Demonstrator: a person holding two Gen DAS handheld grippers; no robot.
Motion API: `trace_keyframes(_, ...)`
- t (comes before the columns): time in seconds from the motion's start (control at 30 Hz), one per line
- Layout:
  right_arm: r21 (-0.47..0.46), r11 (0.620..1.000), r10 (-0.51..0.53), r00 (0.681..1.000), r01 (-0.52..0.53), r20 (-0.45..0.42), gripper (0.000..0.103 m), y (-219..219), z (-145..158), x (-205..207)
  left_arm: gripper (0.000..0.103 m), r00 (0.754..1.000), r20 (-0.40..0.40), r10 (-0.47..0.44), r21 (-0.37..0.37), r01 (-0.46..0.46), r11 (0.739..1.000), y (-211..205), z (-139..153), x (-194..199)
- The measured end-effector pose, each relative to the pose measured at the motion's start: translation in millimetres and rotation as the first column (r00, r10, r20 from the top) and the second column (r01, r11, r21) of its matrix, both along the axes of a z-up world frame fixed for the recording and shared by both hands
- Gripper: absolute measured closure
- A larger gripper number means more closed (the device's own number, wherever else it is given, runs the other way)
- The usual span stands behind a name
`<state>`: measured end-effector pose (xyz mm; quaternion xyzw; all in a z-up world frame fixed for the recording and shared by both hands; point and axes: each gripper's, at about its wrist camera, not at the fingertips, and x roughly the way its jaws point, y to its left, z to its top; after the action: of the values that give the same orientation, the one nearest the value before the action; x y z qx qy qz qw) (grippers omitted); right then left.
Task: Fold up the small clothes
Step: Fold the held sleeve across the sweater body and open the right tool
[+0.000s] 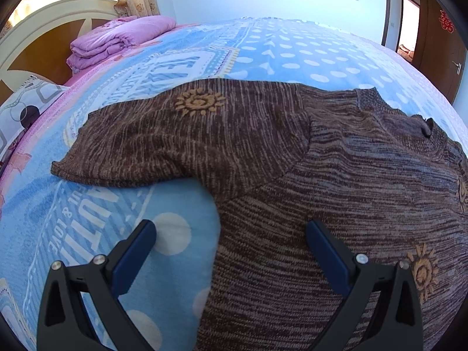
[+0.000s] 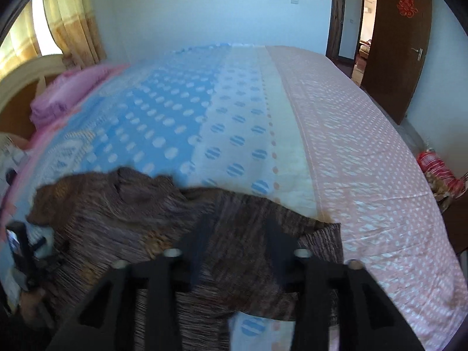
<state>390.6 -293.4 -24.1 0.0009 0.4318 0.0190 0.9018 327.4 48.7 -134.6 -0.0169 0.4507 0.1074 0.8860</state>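
Note:
A small brown striped knit sweater (image 1: 336, 181) with orange sun motifs lies flat on the bed, its left sleeve (image 1: 163, 143) stretched out to the left. My left gripper (image 1: 231, 231) is open and empty, its jaws wide apart over the sweater's left side edge below the armpit. In the right wrist view the sweater (image 2: 122, 213) is blurred by motion. My right gripper (image 2: 239, 228) has its jaws partly closed around the sweater's right sleeve (image 2: 292, 234); blur hides whether they pinch it. The left gripper shows at the far left of this view (image 2: 20, 251).
The bed has a blue dotted blanket (image 1: 278, 55) and a pink dotted part (image 2: 365, 161) on the right. A folded purple quilt (image 1: 117, 41) and a headboard (image 1: 38, 38) stand at the far left. A brown door (image 2: 400, 44) and red items (image 2: 433, 163) are beyond the bed's right edge.

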Motion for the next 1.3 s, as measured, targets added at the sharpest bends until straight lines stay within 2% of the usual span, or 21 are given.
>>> trace_keyframes(0.07, -0.072, 0.997, -0.004, 0.999, 0.001, -0.04, 0.04, -9, -28, -5, 0.0, 1.0, 0.002, 0.0, -0.003, 0.0, 1.0, 0, 0, 0)
trace_keyframes(0.13, -0.107, 0.994, -0.033, 0.997, 0.025, -0.075, 0.04, -25, -53, -7, 0.0, 1.0, 0.002, 0.0, -0.001, 0.0, 1.0, 0, 0, 0)
trace_keyframes(0.3, -0.036, 0.997, -0.074, 0.991, 0.07, -0.114, 0.04, -60, -90, -3, 0.0, 1.0, 0.002, 0.0, 0.0, 0.0, 1.0, -1, 0, 0)
trace_keyframes(0.43, -0.044, 0.997, -0.067, 0.989, 0.061, -0.133, 0.041, -60, -108, -4, 0.0, 1.0, 0.003, 0.0, 0.004, 0.0, 1.0, -1, 0, 0)
trace_keyframes(0.47, -0.042, 0.997, -0.065, 0.989, 0.06, -0.136, 0.042, -60, -112, -4, 0.0, 1.0, 0.003, -0.001, 0.003, 0.001, 1.0, -1, 0, 0)
trace_keyframes(0.5, -0.05, 0.997, -0.068, 0.99, 0.062, -0.123, 0.053, -60, -112, -5, 0.0, 1.0, 0.003, -0.001, 0.001, 0.001, 1.0, -1, 0, 0)
trace_keyframes(0.53, -0.067, 0.995, -0.083, 0.991, 0.076, -0.105, 0.074, -62, -112, -6, 0.0, 1.0, 0.003, 0.0, -0.001, 0.0, 1.0, -1, 0, 0)
trace_keyframes(0.57, -0.066, 0.994, -0.094, 0.991, 0.088, -0.098, 0.083, -64, -110, -6, 0.0, 1.0, 0.003, -0.001, 0.0, 0.001, 1.0, -1, 0, 0)
trace_keyframes(0.63, -0.019, 0.994, -0.113, 0.99, 0.112, -0.08, 0.092, -74, -103, -7, 0.0, 1.0, 0.003, -0.001, 0.0, 0.001, 1.0, -1, 0, 0)
trace_keyframes(0.8, 0.05, 0.992, -0.12, 0.993, 0.119, 0.013, 0.092, -83, -60, -19, 0.0, 1.0, 0.005, -0.001, -0.007, 0.001, 1.0, -1, 0, 0)
trace_keyframes(1.0, 0.092, 0.994, -0.066, 0.993, 0.057, 0.094, 0.092, -57, -7, -22, 0.0, 1.0, 0.007, -0.002, -0.009, 0.002, 1.0, 0, 0, 0)
trace_keyframes(1.2, 0.123, 0.992, 0.013, 0.992, -0.028, 0.122, 0.092, -12, 15, -12, 0.0, 1.0, 0.006, -0.002, -0.011, 0.002, 1.0, 1, -1, 0)
trace_keyframes(1.3, 0.171, 0.983, 0.047, 0.991, -0.068, 0.126, 0.092, 13, 18, -6, 0.0, 1.0, 0.007, -0.002, -0.017, 0.002, 1.0, 2, -1, 0)
